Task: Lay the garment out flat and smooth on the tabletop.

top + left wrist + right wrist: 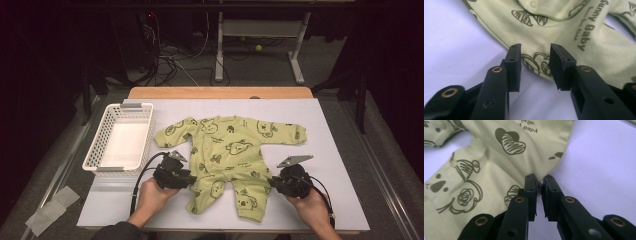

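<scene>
A light green baby romper [230, 150] with koala prints lies spread flat on the white table [330, 125], legs toward me. My left gripper [192, 178] sits at the outer side of the romper's left leg. In the left gripper view its jaws stand apart [535, 53] just above the table, and the romper's curved edge [574, 25] lies just past the tips without touching the pads. My right gripper [272, 182] is at the outer side of the right leg. Its jaws are nearly together [540, 180], pinching the romper's hem [486, 157] at the tips.
A white plastic basket [102, 132] stands empty at the table's left side. A wooden strip [220, 92] runs along the far edge. White table surface lies open to the right of the romper and in front of it. Pale paper [50, 207] lies on the floor at the left.
</scene>
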`<move>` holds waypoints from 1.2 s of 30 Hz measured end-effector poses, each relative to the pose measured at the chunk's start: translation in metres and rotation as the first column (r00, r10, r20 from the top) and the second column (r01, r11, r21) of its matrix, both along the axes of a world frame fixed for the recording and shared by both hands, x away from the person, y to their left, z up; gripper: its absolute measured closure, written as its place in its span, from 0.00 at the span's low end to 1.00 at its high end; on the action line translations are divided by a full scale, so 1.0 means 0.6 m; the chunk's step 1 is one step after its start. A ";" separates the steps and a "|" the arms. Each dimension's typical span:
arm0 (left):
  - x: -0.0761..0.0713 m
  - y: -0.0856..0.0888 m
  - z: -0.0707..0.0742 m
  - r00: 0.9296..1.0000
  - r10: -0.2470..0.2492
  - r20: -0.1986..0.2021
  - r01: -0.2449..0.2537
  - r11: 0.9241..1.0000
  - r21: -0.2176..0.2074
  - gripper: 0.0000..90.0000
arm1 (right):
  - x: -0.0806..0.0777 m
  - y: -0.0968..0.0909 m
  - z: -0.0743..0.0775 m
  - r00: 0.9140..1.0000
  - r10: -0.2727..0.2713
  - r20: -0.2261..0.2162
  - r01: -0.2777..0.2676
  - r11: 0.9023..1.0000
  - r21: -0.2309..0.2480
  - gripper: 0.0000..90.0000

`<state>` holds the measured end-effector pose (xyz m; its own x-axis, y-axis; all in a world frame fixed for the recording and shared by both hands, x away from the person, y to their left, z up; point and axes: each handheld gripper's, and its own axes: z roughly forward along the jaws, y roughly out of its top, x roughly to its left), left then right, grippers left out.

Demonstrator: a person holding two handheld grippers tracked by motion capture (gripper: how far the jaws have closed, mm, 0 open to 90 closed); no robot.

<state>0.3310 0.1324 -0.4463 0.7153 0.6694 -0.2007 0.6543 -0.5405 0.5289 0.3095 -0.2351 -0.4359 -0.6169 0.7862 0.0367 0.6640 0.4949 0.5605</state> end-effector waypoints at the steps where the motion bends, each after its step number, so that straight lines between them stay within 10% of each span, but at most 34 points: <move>1: -0.003 0.000 0.001 1.000 0.001 0.006 -0.001 1.000 0.004 0.63 | -0.004 0.000 0.002 1.000 0.004 0.014 -0.004 1.000 0.008 0.90; 13: -0.032 0.001 0.034 0.998 -0.006 0.062 0.008 0.999 -0.038 0.52 | -0.024 0.018 0.012 0.998 0.034 0.054 -0.036 0.999 0.033 0.81; 36: -0.026 -0.074 0.001 0.996 -0.093 0.004 0.093 0.995 0.039 0.52 | -0.023 0.069 -0.017 0.993 0.115 0.009 -0.115 0.993 -0.014 0.67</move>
<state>0.3156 0.0879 -0.4456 0.7758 0.6073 -0.1710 0.5971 -0.6191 0.5101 0.2960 -0.1939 -0.4462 -0.7035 0.7104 0.0205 0.5969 0.5750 0.5595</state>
